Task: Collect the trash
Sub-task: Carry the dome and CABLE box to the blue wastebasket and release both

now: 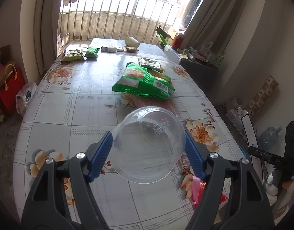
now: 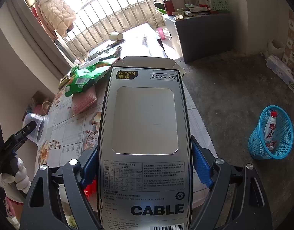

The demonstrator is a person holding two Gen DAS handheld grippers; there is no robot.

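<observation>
My left gripper (image 1: 148,149) is shut on a clear plastic cup (image 1: 147,143) and holds it above the flowered table (image 1: 70,115). The cup also shows in the right wrist view (image 2: 36,127). My right gripper (image 2: 145,163) is shut on a grey cable box (image 2: 145,134) with its top flap open, held at the table's right edge. A blue mesh bin (image 2: 271,134) stands on the floor to the right with a white bottle (image 2: 269,128) inside. A green snack bag (image 1: 145,81) lies mid-table, partly on a pink pad (image 2: 83,100).
Small green packets (image 1: 80,54), a flat box (image 1: 108,48) and a tipped paper cup (image 1: 132,42) lie at the table's far end. A pink wrapper (image 1: 196,189) lies near my left gripper. A cluttered grey cabinet (image 2: 204,36) stands right. Bags (image 1: 11,88) sit on the floor at left.
</observation>
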